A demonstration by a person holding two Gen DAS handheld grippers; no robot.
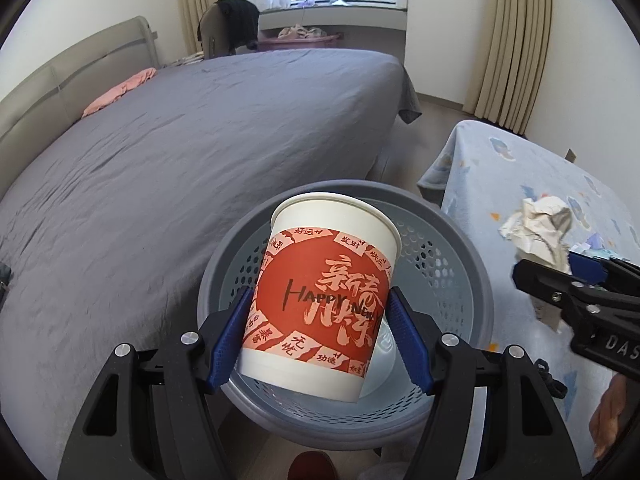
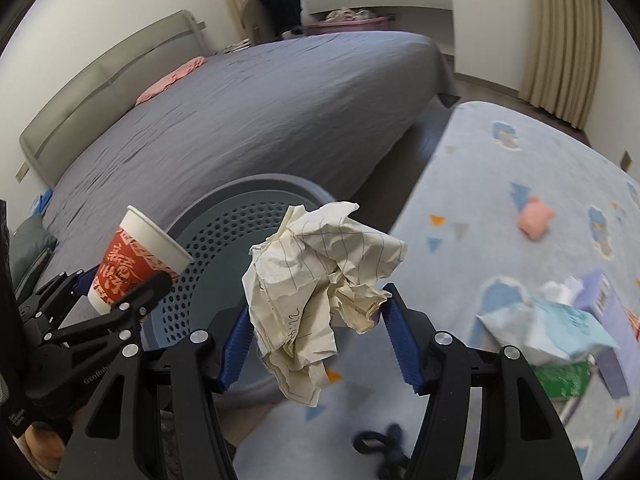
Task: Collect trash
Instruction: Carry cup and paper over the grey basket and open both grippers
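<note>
My left gripper (image 1: 320, 320) is shut on a red and white paper cup (image 1: 324, 296) and holds it tilted over the open grey-blue perforated trash basket (image 1: 452, 248). My right gripper (image 2: 316, 336) is shut on a crumpled ball of lined paper (image 2: 316, 280), held above the table's left edge beside the basket (image 2: 224, 236). The right gripper with the paper (image 1: 540, 232) shows at the right in the left wrist view. The left gripper and cup (image 2: 136, 256) show at the left in the right wrist view.
A large bed with a grey sheet (image 1: 180, 168) fills the left. A table with a light blue cloth (image 2: 500, 208) stands on the right, bearing a pink object (image 2: 536, 220), crumpled blue-white wrappers (image 2: 560, 328), a purple box (image 2: 604, 312) and a green packet (image 2: 564, 380).
</note>
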